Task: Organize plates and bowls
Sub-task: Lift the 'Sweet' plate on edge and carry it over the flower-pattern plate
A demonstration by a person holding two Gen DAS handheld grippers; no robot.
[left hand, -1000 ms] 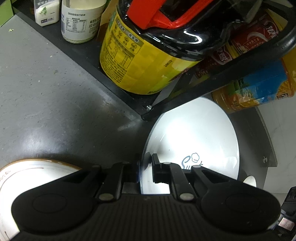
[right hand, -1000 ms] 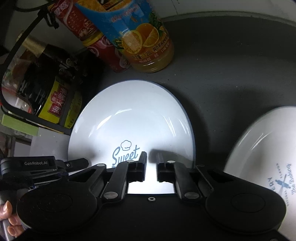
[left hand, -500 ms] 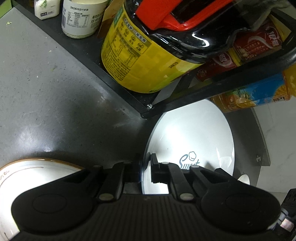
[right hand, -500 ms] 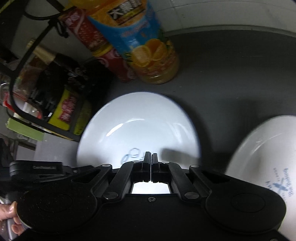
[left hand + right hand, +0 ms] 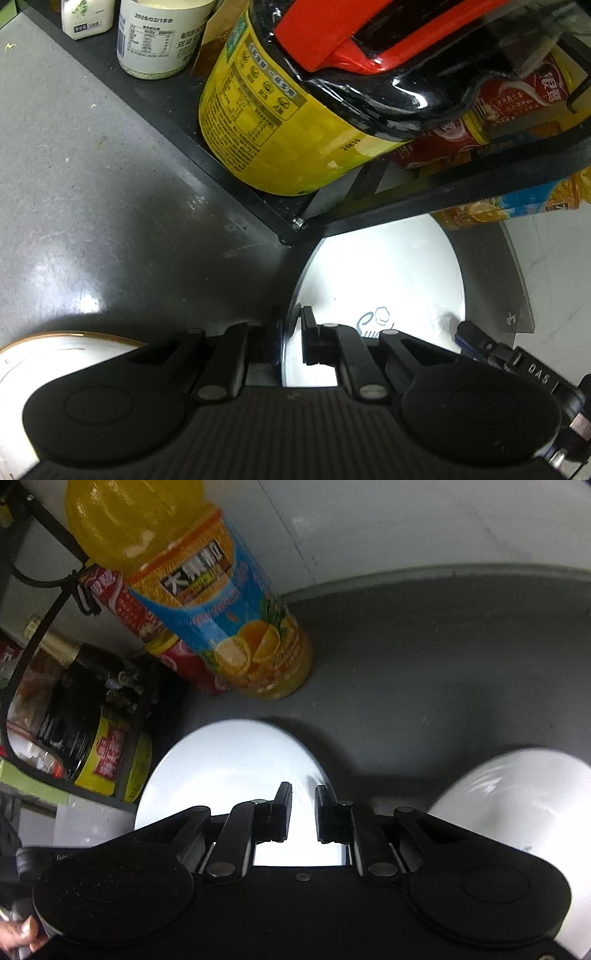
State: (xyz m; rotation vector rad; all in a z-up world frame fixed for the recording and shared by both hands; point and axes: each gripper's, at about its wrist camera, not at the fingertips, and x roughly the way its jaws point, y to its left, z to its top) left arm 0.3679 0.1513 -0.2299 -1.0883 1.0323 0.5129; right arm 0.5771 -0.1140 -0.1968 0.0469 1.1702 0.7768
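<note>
we are pinching the near rim of the white plate (image 5: 384, 280) with our left gripper (image 5: 291, 334) — our right gripper (image 5: 303, 808) is hovering over it, fingers spread. the plate is lying on the dark counter (image 5: 424, 672), beside the rack (image 5: 443, 192) — the orange juice bottle (image 5: 221, 620) is standing beyond.
</note>
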